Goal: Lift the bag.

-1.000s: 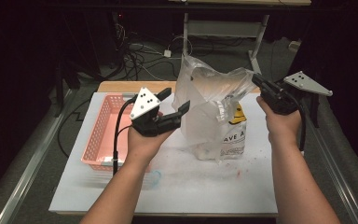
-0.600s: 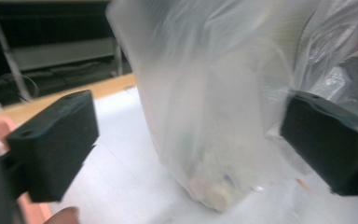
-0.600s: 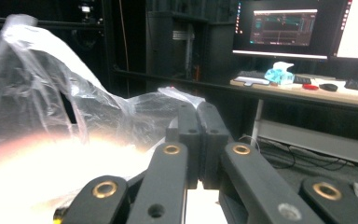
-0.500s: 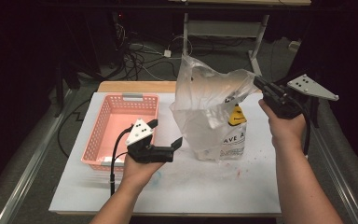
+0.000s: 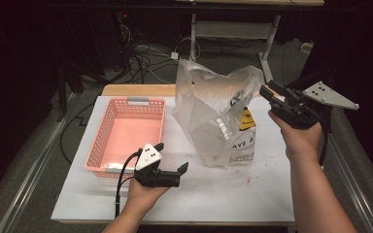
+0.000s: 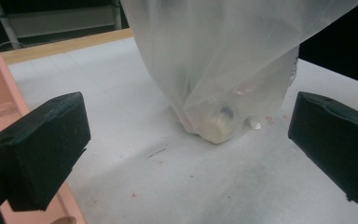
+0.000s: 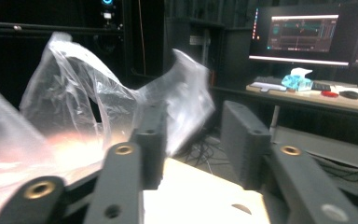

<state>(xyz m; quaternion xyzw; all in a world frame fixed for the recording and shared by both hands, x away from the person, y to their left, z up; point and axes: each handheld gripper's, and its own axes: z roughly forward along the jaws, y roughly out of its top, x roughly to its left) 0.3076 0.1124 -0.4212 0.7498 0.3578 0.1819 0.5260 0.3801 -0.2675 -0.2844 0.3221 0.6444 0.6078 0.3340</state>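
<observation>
Dark workshop surroundings frame a white-topped bench (image 5: 272,194) carrying a pink basket (image 5: 126,131) at left and a clear plastic bag (image 5: 209,111) standing near centre; the bag holds a carton with a yellow warning label (image 5: 245,138), and a small pale item sits at its bottom corner (image 6: 219,126).

Left tool (image 5: 171,170): a second ago it was raised at the bag's left edge; it has since let go and dropped low over the bench, just in front of the basket; its jaws stand wide with nothing between them, pointed at the bag's base.

Right tool (image 5: 264,92): held high at the bag's upper right rim; its jaws have just been opening and stand partly apart; the film (image 7: 182,102) lies beside the left jaw, and no pinch on it is visible.

Judgement: both grips on the bag mouth appear released; the bag stands unsupported and may slump; the left tool looks positioned to take the bag's lower end.
</observation>
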